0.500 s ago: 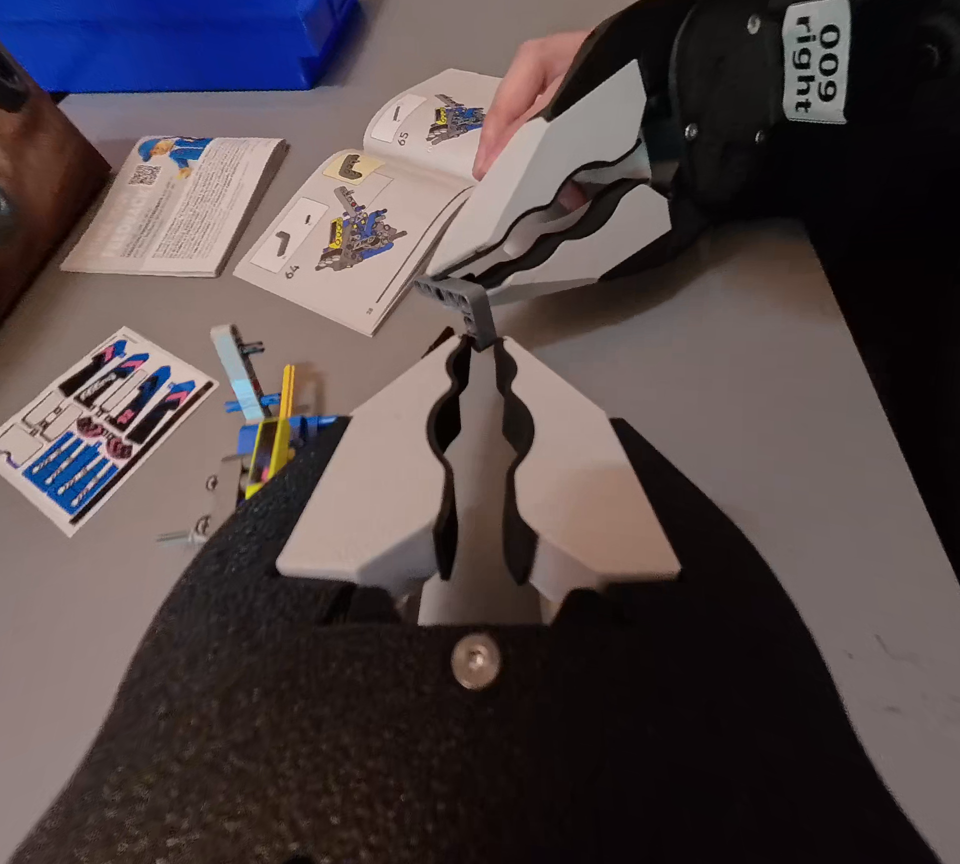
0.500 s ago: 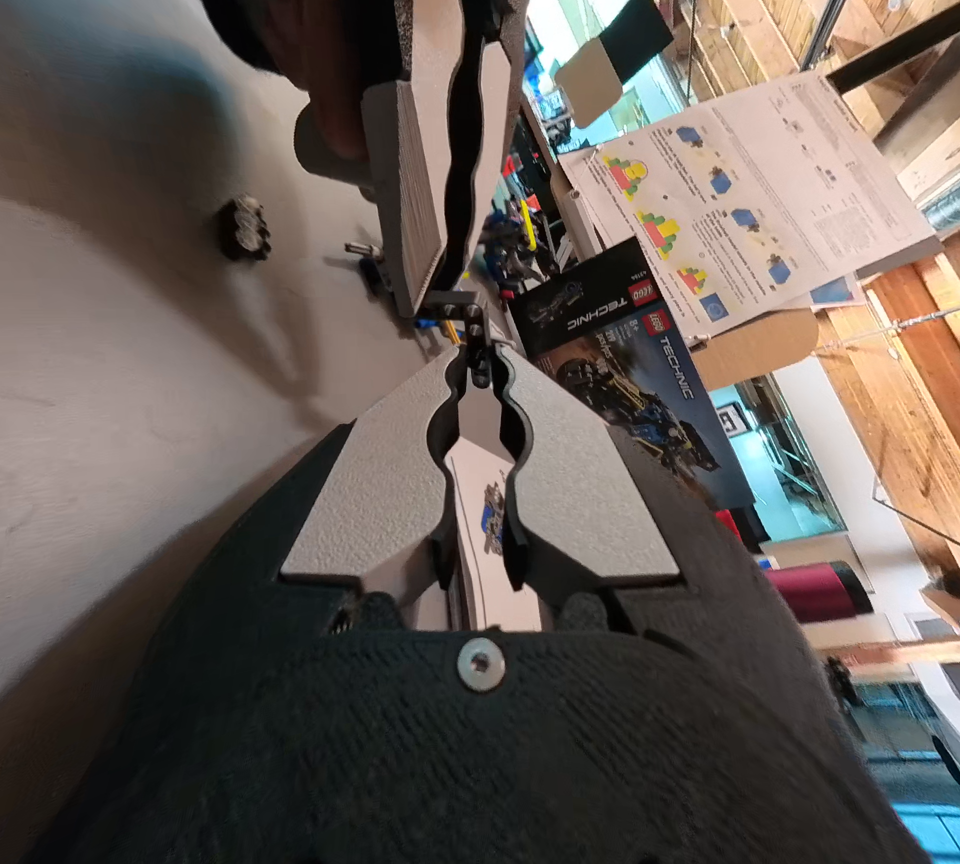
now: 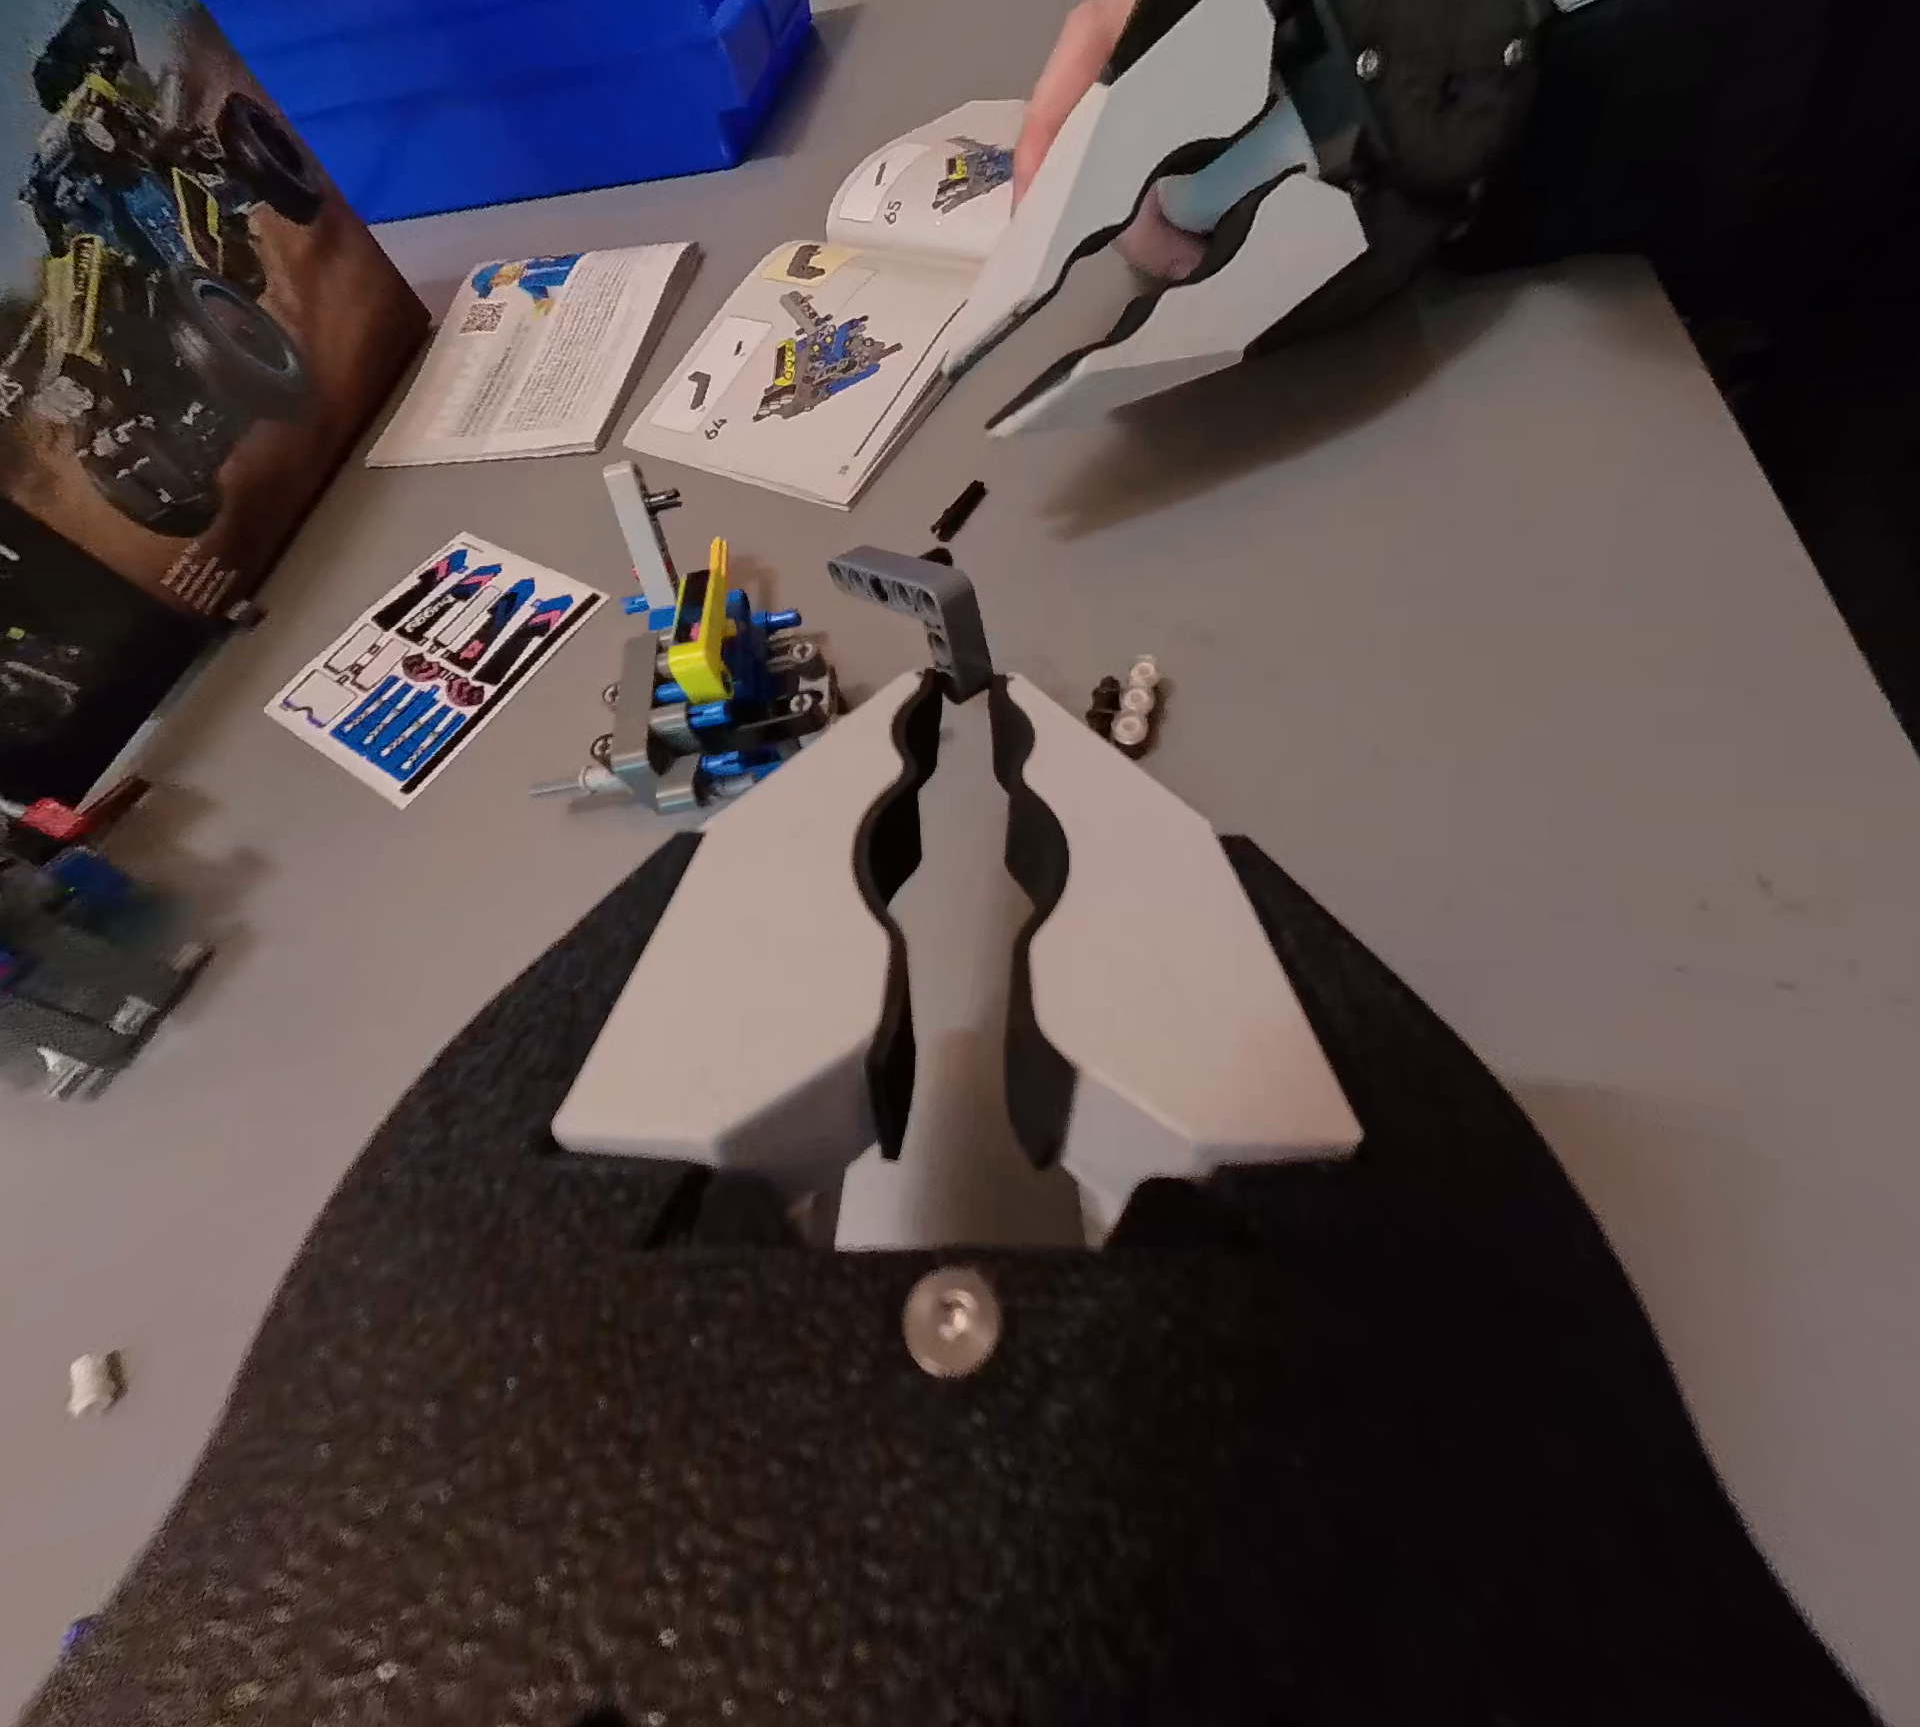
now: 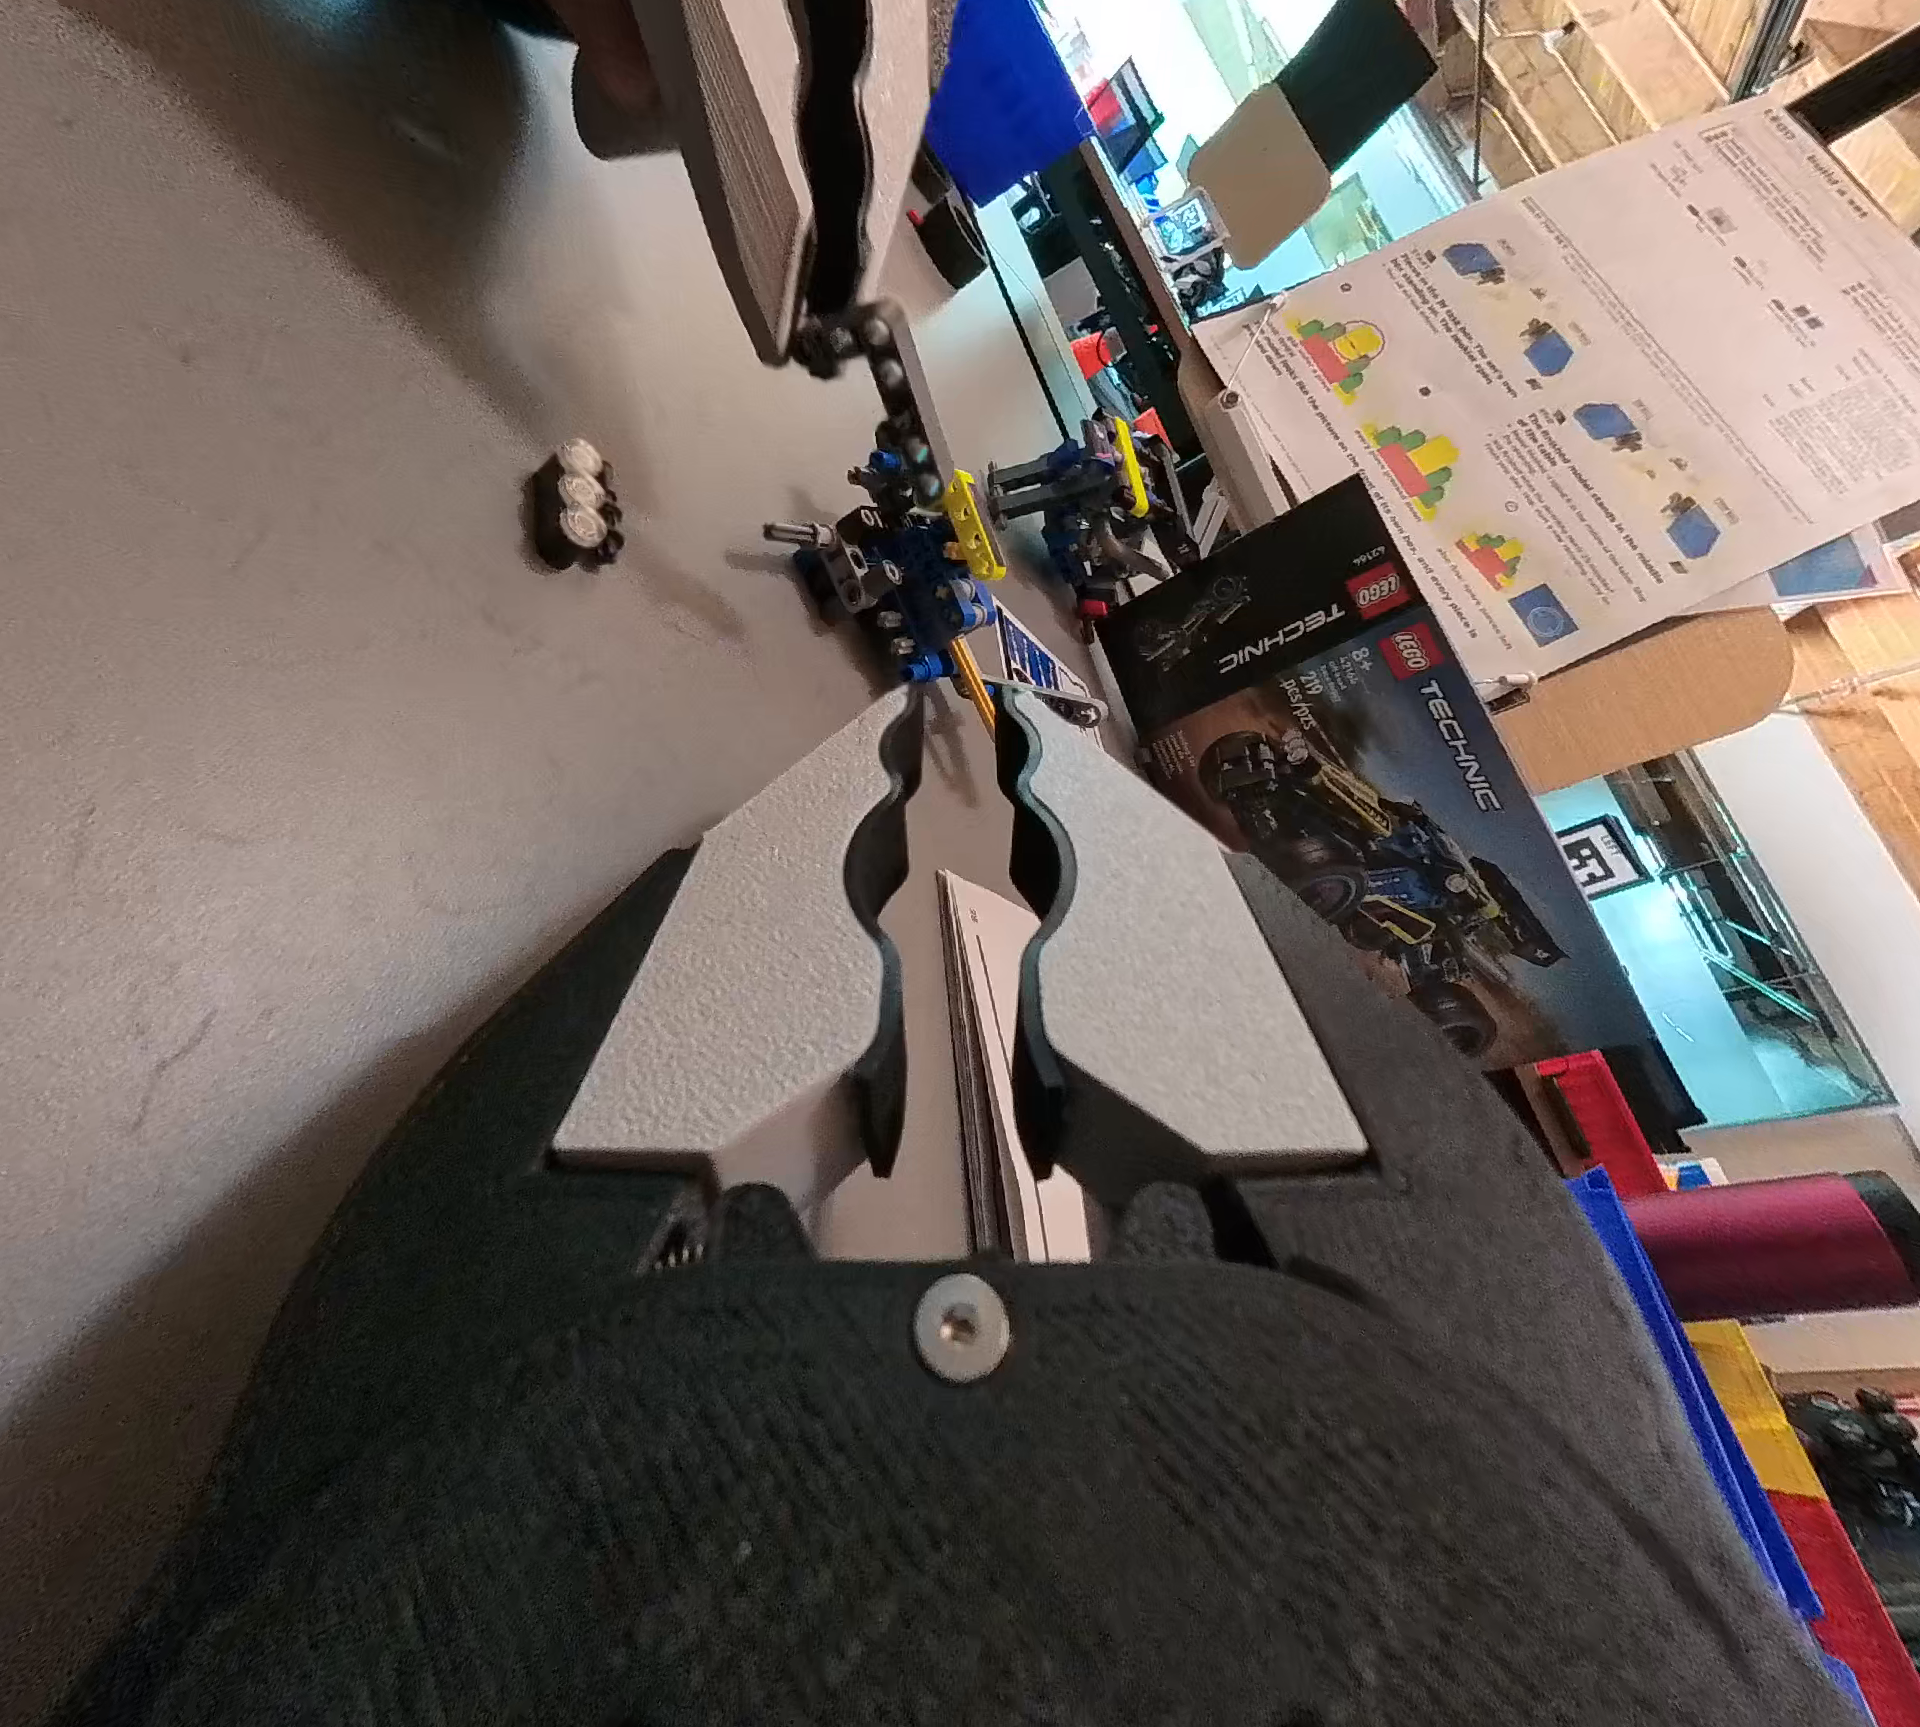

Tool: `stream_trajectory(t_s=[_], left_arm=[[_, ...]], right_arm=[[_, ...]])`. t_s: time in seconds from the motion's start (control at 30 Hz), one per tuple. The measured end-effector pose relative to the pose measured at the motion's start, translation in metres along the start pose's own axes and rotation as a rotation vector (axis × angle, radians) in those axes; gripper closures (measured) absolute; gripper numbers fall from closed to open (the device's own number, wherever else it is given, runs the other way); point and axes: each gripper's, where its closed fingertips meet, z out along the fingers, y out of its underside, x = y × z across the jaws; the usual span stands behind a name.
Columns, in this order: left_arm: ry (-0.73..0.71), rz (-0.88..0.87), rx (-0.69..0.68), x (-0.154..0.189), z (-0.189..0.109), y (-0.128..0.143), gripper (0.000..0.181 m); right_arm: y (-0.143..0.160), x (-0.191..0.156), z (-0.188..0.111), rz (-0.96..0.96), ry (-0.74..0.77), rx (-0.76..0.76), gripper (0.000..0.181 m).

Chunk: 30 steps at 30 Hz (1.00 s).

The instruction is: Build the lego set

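While both grippers hang over the grey table (image 3: 1455, 742):
Left gripper (image 3: 961, 690): jaws narrow, pinching a grey L-shaped beam (image 3: 920, 612) by its lower end.
Right gripper (image 3: 997, 410): slightly parted, empty, apart from the beam.
Half-built model (image 3: 717, 701): on the table, just left of the beam.

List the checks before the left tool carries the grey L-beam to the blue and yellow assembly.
1. Left tool grips the grey L-beam: ok, pinched at one end.
2. Right tool clear of the beam: ok, apart and empty.
3. Blue and yellow assembly resting on the table: ok.
4. Black pin fitted in the beam: not ok, lies apart from it.
5. Instruction booklet open: ok.
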Motion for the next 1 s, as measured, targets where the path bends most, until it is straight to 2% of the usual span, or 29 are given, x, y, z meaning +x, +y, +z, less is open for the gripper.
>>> stream_trajectory(t_s=[0.17,0.33,0.4,0.53,0.7,0.8,0.87,0.97,1.0], left_arm=[[0.049,-0.057,0.125,-0.002,-0.015,-0.013,0.175],[0.096,-0.073,0.152,0.002,-0.018,-0.016,0.175],[0.115,-0.076,0.168,0.005,-0.017,-0.02,0.175],[0.164,-0.028,0.169,0.016,-0.016,-0.021,0.175],[0.263,0.025,0.135,0.033,-0.015,-0.017,0.175],[0.357,0.002,0.143,0.04,-0.017,-0.02,0.175],[0.393,-0.003,0.134,0.038,-0.02,-0.022,0.175],[0.425,-0.015,0.125,0.025,-0.029,-0.027,0.175],[0.434,-0.028,0.134,0.018,-0.033,-0.029,0.175]], right_arm=[[-0.002,0.007,-0.003,0.045,0.031,0.008,0.173],[-0.007,0.006,-0.002,0.095,-0.004,0.042,0.174],[-0.014,0.001,0.0,0.166,-0.081,0.072,0.17],[-0.046,-0.021,-0.002,0.45,-0.412,0.165,0.151],[-0.064,-0.004,0.002,0.65,-0.515,0.298,0.144],[-0.075,0.006,0.01,0.581,-0.547,0.398,0.146],[-0.084,0.003,0.017,0.563,-0.638,0.39,0.143],[-0.109,0.003,0.022,0.529,-0.718,0.428,0.138],[-0.115,0.003,0.021,0.489,-0.728,0.455,0.141]])
